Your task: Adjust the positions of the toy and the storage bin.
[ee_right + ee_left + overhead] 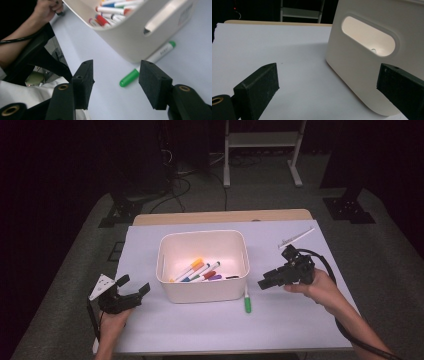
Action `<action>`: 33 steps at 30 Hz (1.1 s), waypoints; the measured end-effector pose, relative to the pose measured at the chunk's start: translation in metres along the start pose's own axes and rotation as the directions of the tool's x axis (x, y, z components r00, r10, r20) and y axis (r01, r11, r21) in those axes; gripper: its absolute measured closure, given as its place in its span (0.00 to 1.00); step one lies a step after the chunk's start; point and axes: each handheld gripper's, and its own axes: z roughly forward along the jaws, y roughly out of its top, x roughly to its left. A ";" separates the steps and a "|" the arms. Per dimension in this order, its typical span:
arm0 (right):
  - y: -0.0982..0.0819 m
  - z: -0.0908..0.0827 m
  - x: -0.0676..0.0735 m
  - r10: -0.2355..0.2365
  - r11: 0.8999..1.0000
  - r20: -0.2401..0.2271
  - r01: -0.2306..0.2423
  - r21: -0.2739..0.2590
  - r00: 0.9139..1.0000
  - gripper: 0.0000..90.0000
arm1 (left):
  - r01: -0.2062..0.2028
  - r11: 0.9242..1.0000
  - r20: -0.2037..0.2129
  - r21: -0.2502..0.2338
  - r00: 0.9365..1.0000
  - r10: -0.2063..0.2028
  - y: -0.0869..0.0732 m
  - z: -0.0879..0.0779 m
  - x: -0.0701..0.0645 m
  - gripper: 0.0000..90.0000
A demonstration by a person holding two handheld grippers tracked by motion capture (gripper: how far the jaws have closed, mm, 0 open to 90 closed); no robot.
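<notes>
The left tool (131, 287) rests on the bench (190, 330) beside the bin (202, 292), jaws apart and empty, probably to steady it. The green marker (247, 301) lies just before the bin. The right tool (265, 279), jaws apart and empty, aims there, likely to collect it.

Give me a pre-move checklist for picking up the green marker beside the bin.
1. Right claw open, nothing between its jaws: ok.
2. Green marker lies free on the table, by the bin's front corner: ok.
3. Right claw lined up on the marker: not ok, it is off to the side.
4. White bin upright, markers inside: ok.
5. Left claw open, apart from the marker: ok.
</notes>
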 end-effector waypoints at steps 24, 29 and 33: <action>-0.045 0.090 -0.015 0.129 0.992 0.156 -0.125 -0.034 0.979 0.39 | 0.003 1.000 0.009 0.002 1.000 -0.003 0.000 0.001 -0.001 0.03; -0.044 0.100 -0.014 0.124 0.992 0.222 -0.119 -0.036 0.967 0.42 | 0.014 1.000 0.010 -0.006 1.000 -0.014 0.000 0.000 0.000 0.03; -0.046 0.103 -0.014 0.086 0.996 0.285 -0.074 -0.054 0.955 0.46 | 0.030 0.999 0.015 -0.013 0.999 -0.030 0.000 0.000 0.002 0.03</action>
